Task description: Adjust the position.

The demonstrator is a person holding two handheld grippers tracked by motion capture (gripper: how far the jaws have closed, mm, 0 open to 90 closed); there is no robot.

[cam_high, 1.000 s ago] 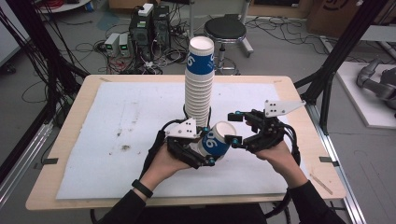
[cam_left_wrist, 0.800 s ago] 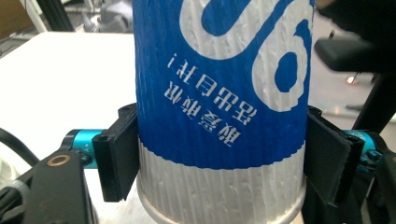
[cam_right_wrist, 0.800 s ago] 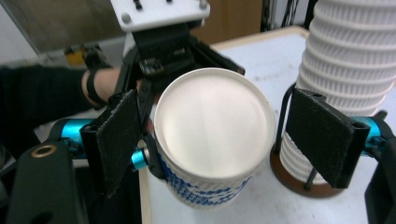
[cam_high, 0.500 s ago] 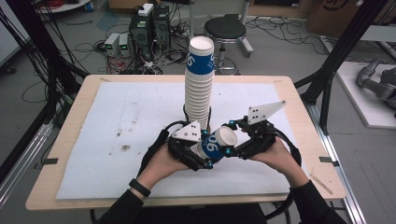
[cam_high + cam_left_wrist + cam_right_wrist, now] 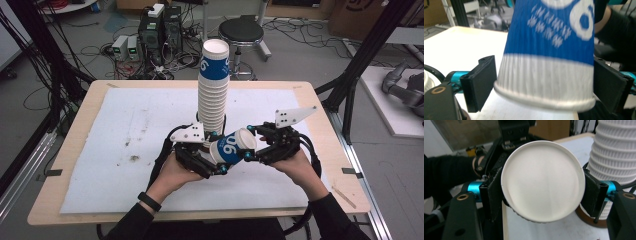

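High view | loose cup [image 5: 232, 146]: one | cup stack [image 5: 213, 85]: one | grippers: two

Both grippers are black, angular frames. The left gripper [image 5: 220, 161] carries a white three-cornered plate dotted with small holes, and the right gripper [image 5: 250, 145] a longer one of the same kind. Teal cylinders sit beside the flat black jaws, whose inner faces are dark padding, and brass-ringed screw holes mark the housings. Black cables loop back from each body. The person wears black sleeves [image 5: 131, 224] and a black band [image 5: 150, 201] on the left wrist.
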